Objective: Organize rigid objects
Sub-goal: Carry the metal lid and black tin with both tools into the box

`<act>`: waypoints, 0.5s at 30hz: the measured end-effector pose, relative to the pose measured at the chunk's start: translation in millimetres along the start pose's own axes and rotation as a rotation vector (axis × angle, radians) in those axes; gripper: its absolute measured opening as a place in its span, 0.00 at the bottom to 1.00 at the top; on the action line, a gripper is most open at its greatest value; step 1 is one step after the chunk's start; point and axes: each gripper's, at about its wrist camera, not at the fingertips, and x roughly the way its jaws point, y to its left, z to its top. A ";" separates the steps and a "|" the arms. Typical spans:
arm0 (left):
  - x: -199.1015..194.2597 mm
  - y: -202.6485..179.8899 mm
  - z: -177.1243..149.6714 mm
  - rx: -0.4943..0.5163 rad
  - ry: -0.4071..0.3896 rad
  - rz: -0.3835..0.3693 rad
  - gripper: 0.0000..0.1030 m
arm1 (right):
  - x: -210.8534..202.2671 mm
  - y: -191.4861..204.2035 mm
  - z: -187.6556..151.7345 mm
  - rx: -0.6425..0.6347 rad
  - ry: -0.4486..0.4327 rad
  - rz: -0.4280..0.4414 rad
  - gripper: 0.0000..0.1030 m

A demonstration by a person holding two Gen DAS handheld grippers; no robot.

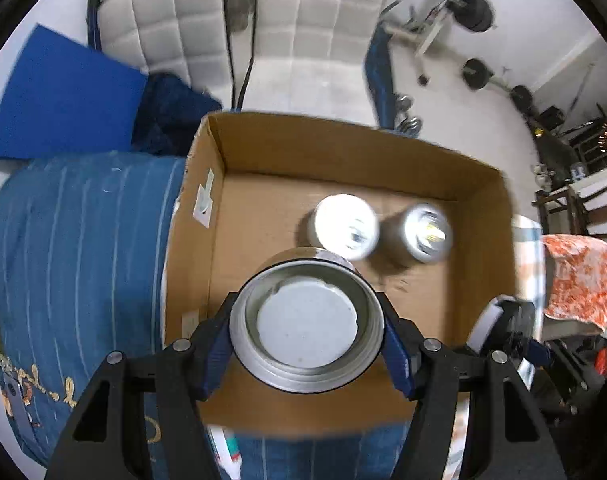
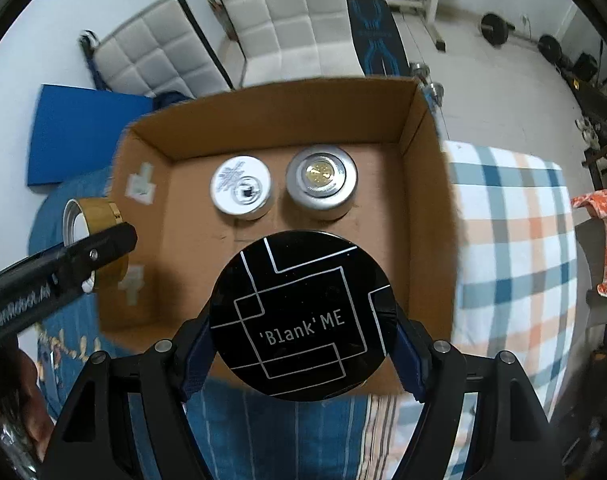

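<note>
Between the blue pads of the left claw sits a silver tin, clamped on both sides and held over the near part of the cardboard box. Likewise the right claw grips a black round tin marked 'Blank' ME above the box's near edge. Farther in, on the box floor, a white-lidded can and a grey can with a gold centre stand side by side, just apart. Under the box lie a blue striped blanket and a plaid cloth. Beyond stand white quilted chairs.
</note>
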 end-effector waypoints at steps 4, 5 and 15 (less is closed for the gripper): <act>57.2 9.5 29.5 -0.012 0.096 0.069 0.60 | 43.4 -2.3 17.8 0.012 0.074 -0.021 0.75; 68.0 11.8 33.7 -0.015 0.113 0.080 0.60 | 54.7 -2.9 21.6 0.014 0.093 -0.032 0.75; 135.5 13.1 49.5 -0.037 0.225 0.136 0.61 | 123.0 -14.2 35.5 0.021 0.215 -0.093 0.75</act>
